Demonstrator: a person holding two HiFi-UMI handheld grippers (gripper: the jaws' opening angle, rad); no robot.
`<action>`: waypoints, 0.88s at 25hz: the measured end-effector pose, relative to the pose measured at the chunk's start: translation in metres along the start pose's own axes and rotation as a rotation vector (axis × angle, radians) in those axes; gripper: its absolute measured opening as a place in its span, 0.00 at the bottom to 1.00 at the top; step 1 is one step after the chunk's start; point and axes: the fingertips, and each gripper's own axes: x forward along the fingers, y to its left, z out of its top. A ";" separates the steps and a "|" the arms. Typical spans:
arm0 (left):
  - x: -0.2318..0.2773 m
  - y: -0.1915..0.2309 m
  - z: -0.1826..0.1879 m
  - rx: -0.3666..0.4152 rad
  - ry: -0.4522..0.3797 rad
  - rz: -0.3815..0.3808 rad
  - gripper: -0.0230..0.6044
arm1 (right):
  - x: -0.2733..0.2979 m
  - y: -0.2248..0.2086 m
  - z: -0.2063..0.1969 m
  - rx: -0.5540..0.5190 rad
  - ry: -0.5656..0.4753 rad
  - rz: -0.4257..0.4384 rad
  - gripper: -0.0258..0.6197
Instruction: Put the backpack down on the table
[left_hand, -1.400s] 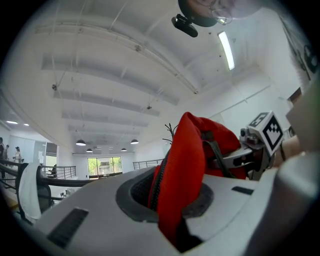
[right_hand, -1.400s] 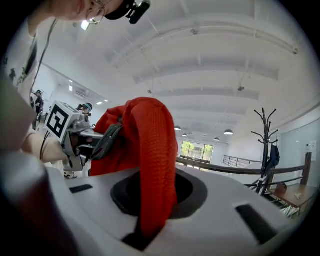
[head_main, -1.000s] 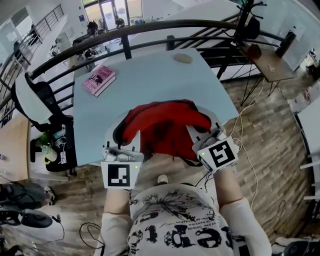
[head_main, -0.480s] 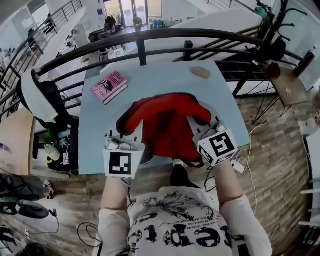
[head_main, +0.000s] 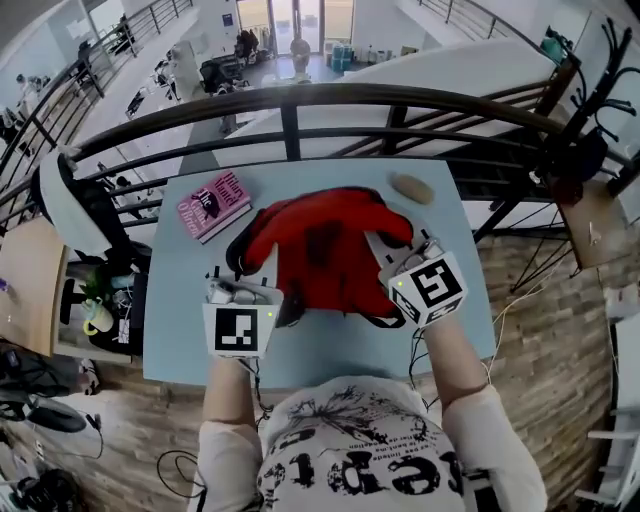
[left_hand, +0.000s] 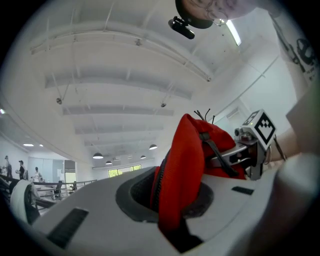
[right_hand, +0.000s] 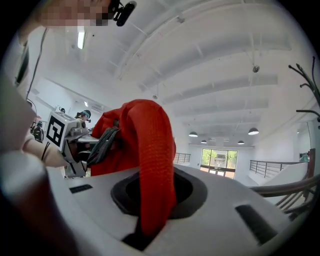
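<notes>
A red backpack (head_main: 320, 245) with dark straps hangs spread between my two grippers over the light blue table (head_main: 190, 330). My left gripper (head_main: 254, 272) is shut on the bag's left edge. In the left gripper view the red fabric (left_hand: 182, 165) is pinched between the white jaws of the left gripper (left_hand: 181, 212). My right gripper (head_main: 387, 250) is shut on the right edge, where a fold of red fabric (right_hand: 150, 150) runs down into the shut right gripper (right_hand: 149, 215). Each gripper view shows the other gripper across the bag. Whether the bag's underside touches the tabletop is hidden.
A pink book (head_main: 212, 203) lies on the table's far left part. A flat tan oval object (head_main: 411, 188) sits at the far right corner. A dark railing (head_main: 300, 100) runs behind the table. A white-backed chair (head_main: 62, 205) stands to the left.
Both grippers have carried the backpack forward, from over the table's near edge to over its middle. Both grips look unchanged.
</notes>
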 end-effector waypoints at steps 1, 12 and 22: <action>0.013 0.001 -0.004 0.016 0.002 0.007 0.11 | 0.008 -0.012 -0.003 -0.002 0.001 0.010 0.08; 0.149 0.029 -0.040 0.025 0.027 0.048 0.11 | 0.099 -0.127 -0.037 0.009 0.001 0.045 0.08; 0.184 0.035 -0.078 -0.006 0.061 0.028 0.11 | 0.129 -0.150 -0.078 0.064 0.028 0.061 0.09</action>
